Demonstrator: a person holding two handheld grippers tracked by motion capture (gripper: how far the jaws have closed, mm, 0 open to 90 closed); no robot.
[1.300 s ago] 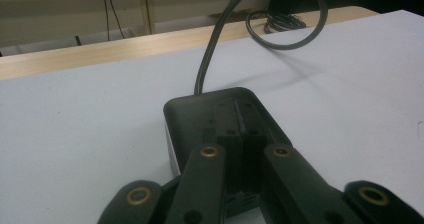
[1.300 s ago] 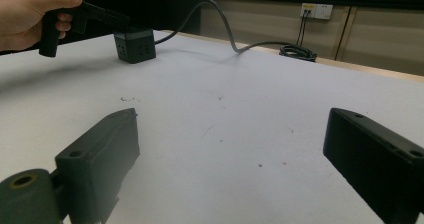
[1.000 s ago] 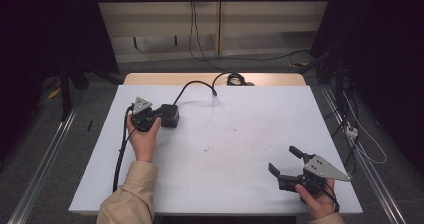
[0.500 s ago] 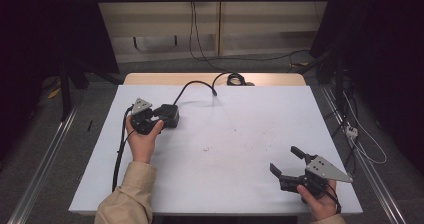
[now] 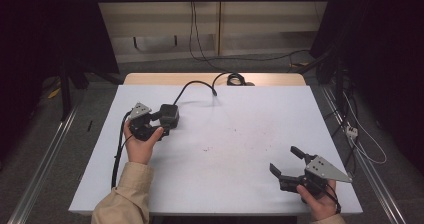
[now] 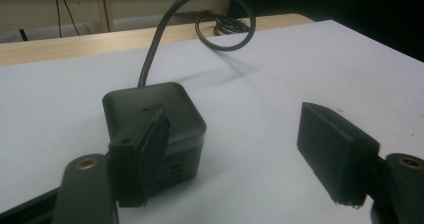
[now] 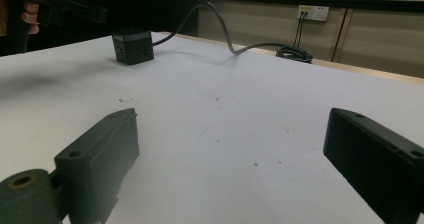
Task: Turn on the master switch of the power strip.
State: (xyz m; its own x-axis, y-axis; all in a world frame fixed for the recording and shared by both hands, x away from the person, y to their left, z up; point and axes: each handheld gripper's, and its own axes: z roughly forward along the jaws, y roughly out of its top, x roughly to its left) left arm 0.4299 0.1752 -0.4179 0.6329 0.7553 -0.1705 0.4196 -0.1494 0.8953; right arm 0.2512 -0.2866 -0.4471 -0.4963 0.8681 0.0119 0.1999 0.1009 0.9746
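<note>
On the left part of the white desk (image 5: pixel 235 134), toward its far edge, sits a black cube power socket (image 6: pixel 155 119), its cord (image 5: pixel 192 86) curving away to a coil at the desk's wooden far edge. Its near corner lies against the left gripper (image 6: pixel 240 149), whose jaws have just been opening: one pad overlaps the cube's front, the other stands well clear, so nothing is clamped. This looks like the release after setting the cube down; next the left gripper would need to back straight off without nudging it. Near the desk's right front corner, the right gripper (image 5: pixel 289 165) rests wide open and empty.
</note>
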